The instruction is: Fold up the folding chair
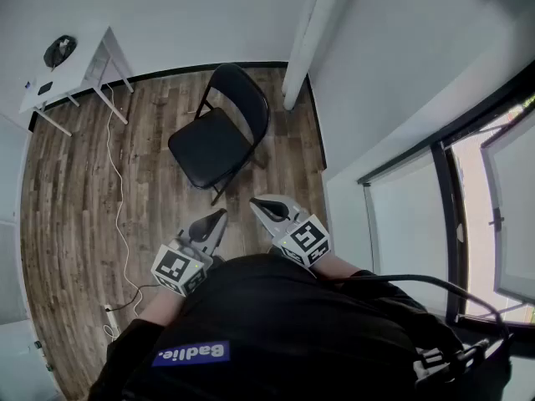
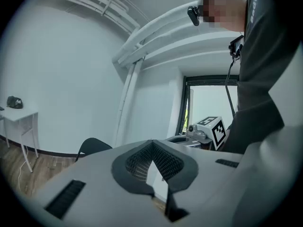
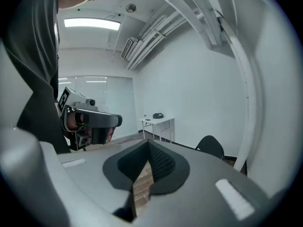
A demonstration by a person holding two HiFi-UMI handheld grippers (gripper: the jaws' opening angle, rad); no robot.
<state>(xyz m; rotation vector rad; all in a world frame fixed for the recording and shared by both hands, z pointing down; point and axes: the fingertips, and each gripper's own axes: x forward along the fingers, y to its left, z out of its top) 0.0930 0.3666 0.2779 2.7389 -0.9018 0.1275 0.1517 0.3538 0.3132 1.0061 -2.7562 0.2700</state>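
Note:
A black folding chair (image 1: pixel 219 134) stands unfolded on the wood floor, ahead of me near a white pillar (image 1: pixel 303 40). Its backrest shows in the left gripper view (image 2: pixel 92 147) and in the right gripper view (image 3: pixel 210 146). My left gripper (image 1: pixel 219 218) is shut and empty, held close to my body and short of the chair. My right gripper (image 1: pixel 261 205) is beside it, also shut with nothing in it. In each gripper view the tips meet, left gripper (image 2: pixel 152 144) and right gripper (image 3: pixel 147 143).
A white desk (image 1: pixel 73 65) with a dark object on it stands at the far left corner. A white cable (image 1: pixel 117 199) runs across the floor to a power strip (image 1: pixel 109 316). White walls and a window (image 1: pixel 468 190) close the right side.

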